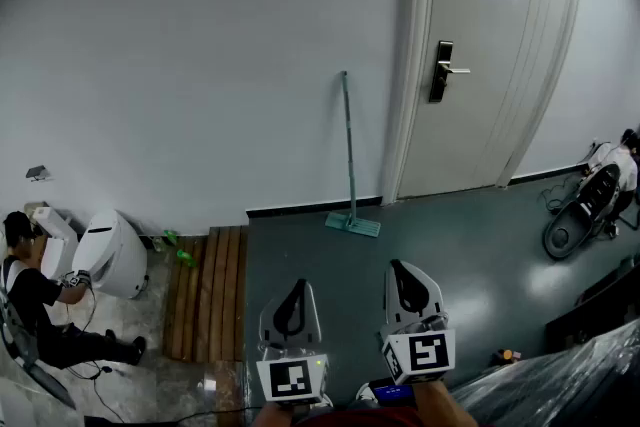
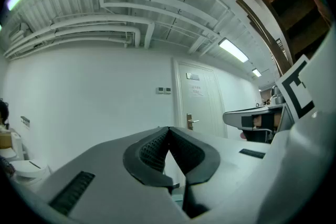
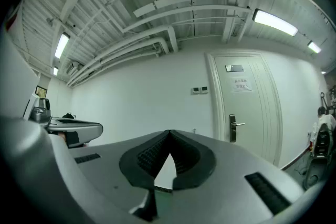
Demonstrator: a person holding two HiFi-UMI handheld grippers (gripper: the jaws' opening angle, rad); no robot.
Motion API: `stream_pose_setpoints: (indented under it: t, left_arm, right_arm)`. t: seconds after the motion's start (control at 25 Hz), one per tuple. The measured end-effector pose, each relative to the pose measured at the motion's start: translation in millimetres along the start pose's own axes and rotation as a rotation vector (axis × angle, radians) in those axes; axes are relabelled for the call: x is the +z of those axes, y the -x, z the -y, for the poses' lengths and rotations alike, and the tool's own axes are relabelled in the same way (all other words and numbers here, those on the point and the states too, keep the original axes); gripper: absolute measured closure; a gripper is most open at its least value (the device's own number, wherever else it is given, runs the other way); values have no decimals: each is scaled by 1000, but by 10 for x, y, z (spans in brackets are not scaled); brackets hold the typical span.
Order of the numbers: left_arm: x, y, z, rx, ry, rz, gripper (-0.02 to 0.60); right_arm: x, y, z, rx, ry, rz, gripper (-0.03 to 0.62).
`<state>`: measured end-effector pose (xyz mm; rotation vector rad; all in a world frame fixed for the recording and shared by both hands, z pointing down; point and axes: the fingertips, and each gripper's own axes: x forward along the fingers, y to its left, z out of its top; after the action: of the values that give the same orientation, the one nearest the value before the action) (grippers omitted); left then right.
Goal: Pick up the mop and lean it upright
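Teal mop [image 1: 349, 150] leaning upright on far wall [image 1: 200, 65], left of door [image 1: 480, 65]; left claw [image 1: 297, 285], right claw [image 1: 398, 267] both closed, empty.

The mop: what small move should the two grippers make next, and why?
Likely just hold both grippers back: the mop already leans upright, its handle against the wall beside the door, its head on the floor. The left gripper and the right gripper are shut, empty and well short of it.
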<state>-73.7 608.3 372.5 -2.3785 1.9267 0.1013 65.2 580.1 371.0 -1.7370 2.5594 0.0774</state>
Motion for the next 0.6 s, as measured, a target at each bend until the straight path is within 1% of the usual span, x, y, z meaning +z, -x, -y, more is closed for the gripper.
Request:
stream_pose_setpoints:
  t: [0.32, 0.6]
  left_arm:
    - [-27, -37, 192, 4, -5, -3, 568]
    - [-36, -165, 443, 16, -9, -9, 568]
  right_arm:
    - [-18, 69, 163, 7, -5, 7, 577]
    - [-1, 105, 440, 11, -34, 20, 577]
